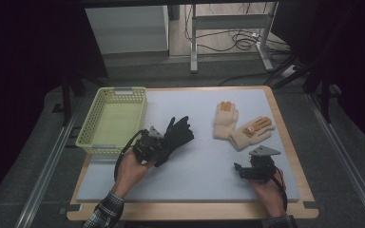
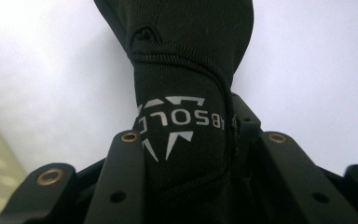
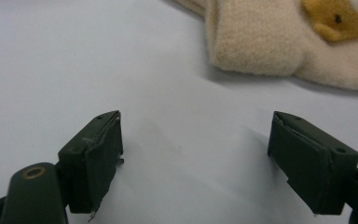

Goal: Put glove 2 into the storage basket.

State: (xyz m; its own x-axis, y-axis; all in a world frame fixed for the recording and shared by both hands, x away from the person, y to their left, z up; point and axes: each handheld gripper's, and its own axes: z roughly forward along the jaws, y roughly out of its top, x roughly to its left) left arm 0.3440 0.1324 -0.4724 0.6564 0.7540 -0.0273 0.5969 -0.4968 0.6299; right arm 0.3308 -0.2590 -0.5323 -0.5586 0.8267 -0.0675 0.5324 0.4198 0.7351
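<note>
Left claw (image 1: 164,145): clenched on the cuff of the black glove (image 1: 178,133); in the left gripper view the black fabric with white letters (image 2: 182,126) is squeezed between the two jaws.
Black glove: left of the centre of the high view, on the pale mat (image 1: 209,166); its fingers point to the upper right, away from the claw. If it is lifted off the mat or lies on it, I cannot tell.
Right claw (image 1: 240,170): released, with nothing in it; in the right gripper view the jaws stand wide apart over bare mat (image 3: 186,154).
Right claw place: lower right of the high view, low over the mat, well apart from the black glove.
Beige gloves (image 1: 242,124): two of them, upper right of the centre, touching each other; orange parts are on the fingers. In the right gripper view one beige cuff (image 3: 261,42) is at the top of the frame, apart from the jaws.
Basket (image 1: 95,142): pale yellow, at the left edge of the tabletop (image 1: 285,128), just beside the left claw.
</note>
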